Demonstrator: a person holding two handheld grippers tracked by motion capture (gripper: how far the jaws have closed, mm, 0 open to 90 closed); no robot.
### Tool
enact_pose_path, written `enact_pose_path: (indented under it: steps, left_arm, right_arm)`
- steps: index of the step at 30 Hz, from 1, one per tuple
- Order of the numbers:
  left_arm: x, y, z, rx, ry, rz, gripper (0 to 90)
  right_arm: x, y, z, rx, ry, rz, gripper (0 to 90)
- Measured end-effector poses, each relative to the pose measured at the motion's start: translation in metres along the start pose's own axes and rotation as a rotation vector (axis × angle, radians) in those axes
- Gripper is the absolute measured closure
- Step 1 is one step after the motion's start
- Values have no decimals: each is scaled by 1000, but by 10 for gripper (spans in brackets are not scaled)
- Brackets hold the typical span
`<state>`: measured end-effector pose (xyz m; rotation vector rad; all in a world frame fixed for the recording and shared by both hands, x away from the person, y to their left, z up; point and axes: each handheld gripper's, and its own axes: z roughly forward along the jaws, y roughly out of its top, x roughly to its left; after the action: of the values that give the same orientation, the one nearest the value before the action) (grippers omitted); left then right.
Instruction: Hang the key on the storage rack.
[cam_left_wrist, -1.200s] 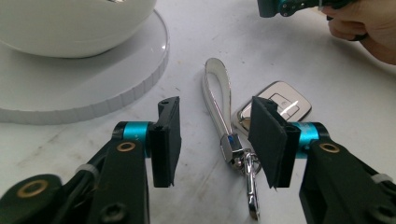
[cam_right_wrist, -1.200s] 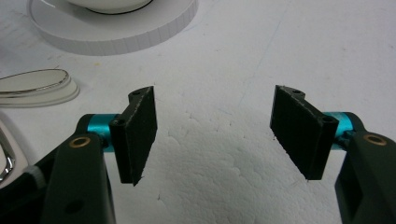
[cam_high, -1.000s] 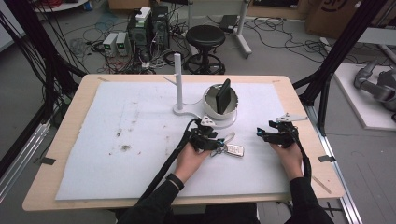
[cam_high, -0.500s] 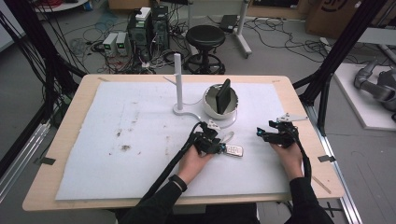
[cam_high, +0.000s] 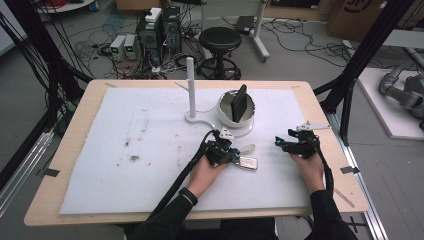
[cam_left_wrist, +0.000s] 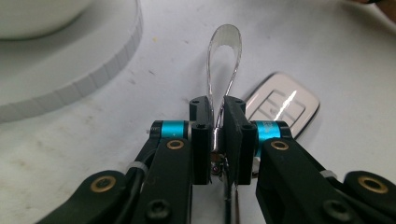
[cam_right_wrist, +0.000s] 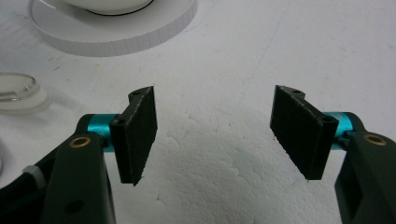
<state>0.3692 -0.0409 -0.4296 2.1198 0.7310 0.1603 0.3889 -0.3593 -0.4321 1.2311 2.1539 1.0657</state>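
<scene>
Jaws around a clear loop (cam_left_wrist: 224, 60)

We see black jaws on the left gripper (cam_left_wrist: 215, 140) with cyan collars and brass screws. The right gripper (cam_right_wrist: 215, 135) matches. Dark sleeves (cam_high: 165, 222), black cables.

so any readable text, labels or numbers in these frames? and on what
None fully legible.
Cardboard box at the top right of the high view: dark printed marks, cut off and too blurred to read.
Key fob beside the left gripper: embossed rectangular lines, no letters or digits I can make out.
Right gripper, white round base, boxes on the floor: no text visible.
</scene>
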Motion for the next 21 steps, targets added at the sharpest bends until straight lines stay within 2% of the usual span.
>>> enact_pose_path:
  steps: [4,11,17,20,21]
  left_arm:
    - [4,1,-13,-49,6,-1,814]
    - [13,3,-46,-176,43,-1,815]
    - [26,5,-84,-291,121,-18,815]
    - [35,5,-108,-367,184,-34,815]
    - [35,5,-108,-367,184,-34,815]
  right_arm:
    - [0,0,1,1,1,-1,325]
    - [0,0,1,3,-1,-3,325]
    - [0,0,1,6,-3,-3,325]
    - [0,0,1,6,-3,-4,325]
    - [0,0,1,6,-3,-4,325]
